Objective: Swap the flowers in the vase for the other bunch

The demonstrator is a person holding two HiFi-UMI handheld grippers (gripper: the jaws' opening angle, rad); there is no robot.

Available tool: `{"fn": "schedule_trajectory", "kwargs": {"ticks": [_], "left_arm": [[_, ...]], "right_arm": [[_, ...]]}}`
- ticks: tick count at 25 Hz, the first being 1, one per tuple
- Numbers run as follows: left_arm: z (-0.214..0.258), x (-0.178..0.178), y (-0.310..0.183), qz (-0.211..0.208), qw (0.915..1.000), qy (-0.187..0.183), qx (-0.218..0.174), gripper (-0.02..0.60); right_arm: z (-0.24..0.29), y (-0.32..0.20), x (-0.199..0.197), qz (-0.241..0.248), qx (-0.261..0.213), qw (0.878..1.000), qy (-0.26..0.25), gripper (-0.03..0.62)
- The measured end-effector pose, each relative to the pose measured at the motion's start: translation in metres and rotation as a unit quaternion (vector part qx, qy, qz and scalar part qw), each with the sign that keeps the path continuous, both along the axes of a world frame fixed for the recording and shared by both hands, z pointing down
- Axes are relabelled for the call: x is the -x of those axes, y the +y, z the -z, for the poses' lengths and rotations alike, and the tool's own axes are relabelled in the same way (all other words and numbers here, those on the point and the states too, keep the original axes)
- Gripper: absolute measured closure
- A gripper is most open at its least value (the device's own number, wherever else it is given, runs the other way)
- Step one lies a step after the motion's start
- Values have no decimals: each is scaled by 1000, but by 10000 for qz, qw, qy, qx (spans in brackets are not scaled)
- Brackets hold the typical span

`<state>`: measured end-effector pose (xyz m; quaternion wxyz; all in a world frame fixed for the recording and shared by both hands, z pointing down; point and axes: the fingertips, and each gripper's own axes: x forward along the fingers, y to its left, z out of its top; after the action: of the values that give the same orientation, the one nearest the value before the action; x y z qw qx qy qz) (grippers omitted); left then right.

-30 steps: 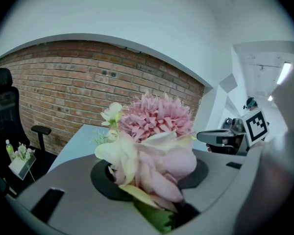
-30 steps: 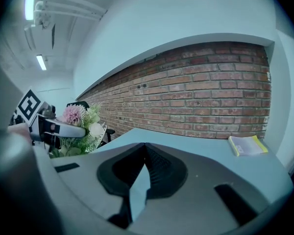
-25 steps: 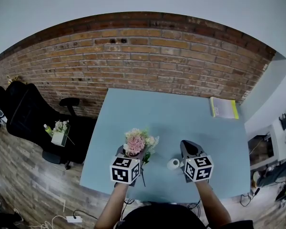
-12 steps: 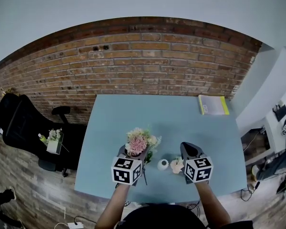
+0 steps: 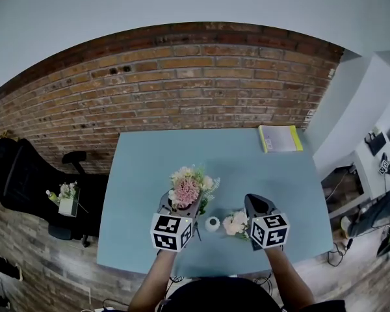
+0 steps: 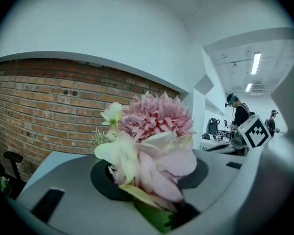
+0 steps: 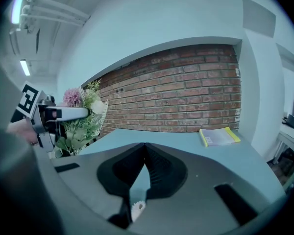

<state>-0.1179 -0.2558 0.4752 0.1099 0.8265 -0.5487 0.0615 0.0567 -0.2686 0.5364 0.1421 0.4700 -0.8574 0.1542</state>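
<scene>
Near the front edge of the pale blue table (image 5: 143,174), the small white ceramic vase (image 5: 212,224) stands empty between the two grippers. Left gripper (image 5: 182,207): jaws clamped on the stems of the bunch of pink and cream flowers with green leaves (image 5: 187,188), held upright, blooms uppermost. Right gripper (image 7: 145,148): jaws pressed together, nothing seen between the pads. Loose peach-cream bunch (image 5: 235,223): lying on the table just right of the vase, beside the right gripper. The vase mouth lies just right of the held stems, so the left gripper, already loaded, appears better placed to fill it.
</scene>
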Motion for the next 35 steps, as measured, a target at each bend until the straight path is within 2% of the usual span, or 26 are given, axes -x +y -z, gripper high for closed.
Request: {"fn": "schedule_trajectory", "kwargs": {"ticks": [14,29,35], "left_arm": [[27,-39,-23,-356,9969,107,-687,380],[27,-41,-35,-73,9957,90,-916,380],[32,-44,-37,-96,9950,12,-992,380]], "right_arm": [[-5,-1,-38,-407,60,9991,-50,580],[-3,-3,-37,-454,104,9986,-262,580],[-6,-2,-42,-496,129,9983,-279,580]]}}
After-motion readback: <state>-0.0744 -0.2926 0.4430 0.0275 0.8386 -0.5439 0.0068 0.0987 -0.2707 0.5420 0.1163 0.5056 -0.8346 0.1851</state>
